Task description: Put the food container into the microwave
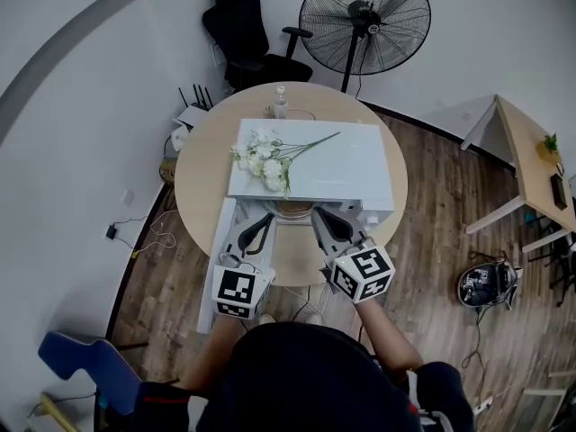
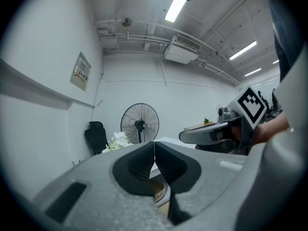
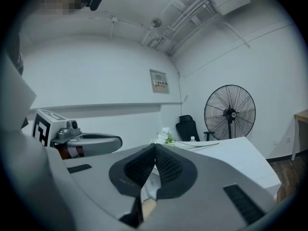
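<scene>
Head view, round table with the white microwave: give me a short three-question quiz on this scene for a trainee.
1. True or false: the white flower sprig lies on top of the white box-shaped microwave.
2. Which stands beyond the round wooden table? A: black pedestal fan. B: red ladder. C: green sofa.
3. Fill in: the left gripper and right gripper both have jaws ___.
Key: 1 true; 2 A; 3 shut.

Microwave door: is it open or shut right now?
Open. In the head view the door stands swung out from the left front corner of the microwave, leaving its front uncovered.
</scene>
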`<action>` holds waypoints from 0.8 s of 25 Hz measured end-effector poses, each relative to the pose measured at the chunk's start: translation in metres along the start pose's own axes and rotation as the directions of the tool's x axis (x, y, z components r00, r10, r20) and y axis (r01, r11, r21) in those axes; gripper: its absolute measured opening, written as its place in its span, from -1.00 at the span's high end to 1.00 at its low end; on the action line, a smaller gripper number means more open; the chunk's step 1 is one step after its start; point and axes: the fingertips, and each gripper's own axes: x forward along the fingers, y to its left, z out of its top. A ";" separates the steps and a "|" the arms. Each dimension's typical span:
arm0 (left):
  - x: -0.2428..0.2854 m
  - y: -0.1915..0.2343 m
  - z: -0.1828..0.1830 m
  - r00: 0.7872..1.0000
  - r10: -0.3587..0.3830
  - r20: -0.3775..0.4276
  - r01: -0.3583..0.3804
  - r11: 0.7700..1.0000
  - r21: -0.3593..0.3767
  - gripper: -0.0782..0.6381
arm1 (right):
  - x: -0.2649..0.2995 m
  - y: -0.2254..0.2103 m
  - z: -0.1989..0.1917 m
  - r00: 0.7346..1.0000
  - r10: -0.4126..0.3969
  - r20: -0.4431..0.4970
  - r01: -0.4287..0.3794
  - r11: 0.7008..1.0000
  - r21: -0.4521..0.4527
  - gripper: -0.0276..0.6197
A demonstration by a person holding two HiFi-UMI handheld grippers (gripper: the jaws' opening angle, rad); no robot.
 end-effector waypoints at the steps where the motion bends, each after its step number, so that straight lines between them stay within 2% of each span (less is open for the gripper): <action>1: 0.000 0.001 0.002 1.000 0.003 0.005 -0.003 1.000 0.001 0.73 | 0.000 0.000 0.003 1.000 0.000 0.008 0.000 1.000 -0.002 0.88; 20: -0.001 0.004 0.006 1.000 0.011 0.011 -0.011 1.000 0.000 0.73 | -0.005 -0.008 0.018 0.999 -0.014 0.038 0.015 0.999 -0.039 0.88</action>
